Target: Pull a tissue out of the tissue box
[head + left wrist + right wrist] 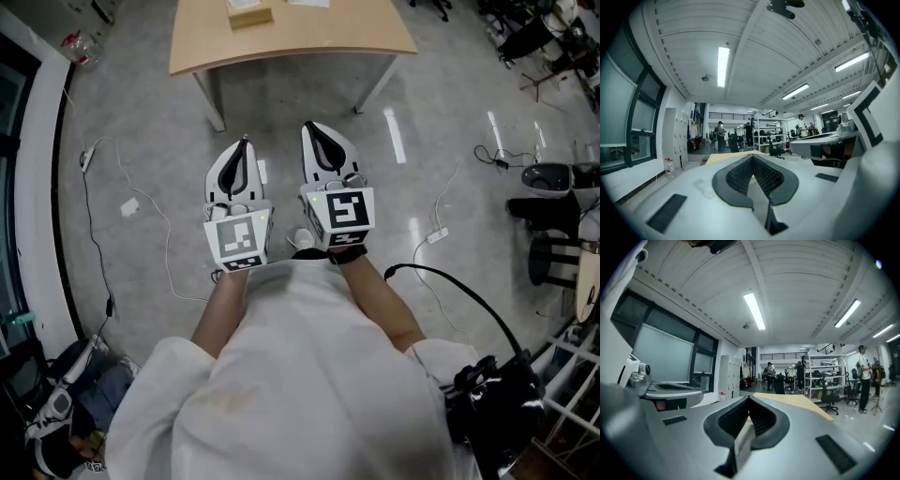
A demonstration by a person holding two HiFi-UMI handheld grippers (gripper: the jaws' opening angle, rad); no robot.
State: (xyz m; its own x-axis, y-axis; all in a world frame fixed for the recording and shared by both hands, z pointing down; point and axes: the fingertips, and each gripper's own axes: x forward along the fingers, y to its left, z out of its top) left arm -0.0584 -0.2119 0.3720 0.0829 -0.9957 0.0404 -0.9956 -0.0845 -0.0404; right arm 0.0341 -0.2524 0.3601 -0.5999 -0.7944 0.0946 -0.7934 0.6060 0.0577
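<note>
A tan tissue box (250, 14) lies on the wooden table (291, 42) at the top of the head view, well ahead of both grippers. My left gripper (245, 141) and right gripper (312, 127) are held side by side over the grey floor, close to the person's body, pointing level toward the table. Both have their jaws together at the tips with nothing between them. In the left gripper view the shut left gripper (752, 156) covers most of the table (721, 158). The right gripper (749, 398) likewise points at the table (801, 405).
Cables and a power strip (128, 207) lie on the floor at left, another cable with a plug (437, 234) at right. Office chairs (553, 183) stand at right, a black bag (492, 403) at lower right. People (720, 135) and shelves (825, 376) stand far behind the table.
</note>
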